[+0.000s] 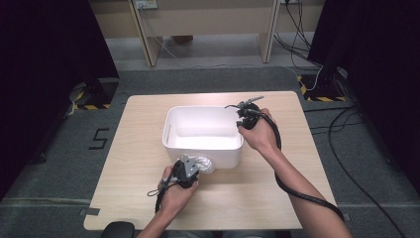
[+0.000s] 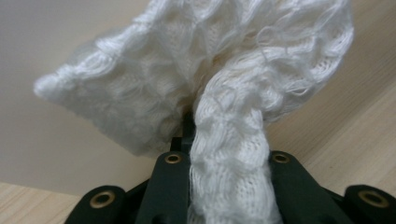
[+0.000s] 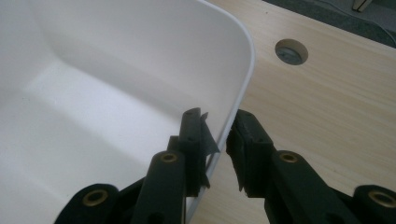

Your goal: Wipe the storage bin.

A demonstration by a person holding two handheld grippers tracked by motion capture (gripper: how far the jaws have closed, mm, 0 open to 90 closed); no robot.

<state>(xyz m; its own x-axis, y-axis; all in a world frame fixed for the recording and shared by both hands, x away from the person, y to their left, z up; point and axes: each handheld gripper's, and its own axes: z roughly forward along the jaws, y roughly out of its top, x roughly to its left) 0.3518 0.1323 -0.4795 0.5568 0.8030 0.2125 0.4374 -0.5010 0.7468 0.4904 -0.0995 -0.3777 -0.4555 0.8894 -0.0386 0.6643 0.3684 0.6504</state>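
Cloth (image 2: 205,93), white and knitted, is clenched in the left gripper (image 1: 185,171), bunched between its jaws with a thick twisted strand running lengthwise along them and the loose folds fanning out beyond the tips. In the high view it hangs against the near wall of the white bin (image 1: 171,130), toward that wall's middle, just above the table (image 1: 297,173). The left hand (image 1: 173,196) comes in from the table's near edge, its forearm angled toward the bin. The right gripper (image 3: 217,140) straddles the bin's right rim near the far right corner, one jaw inside, one outside, pinching the wall; the right forearm slants in from the near right corner.
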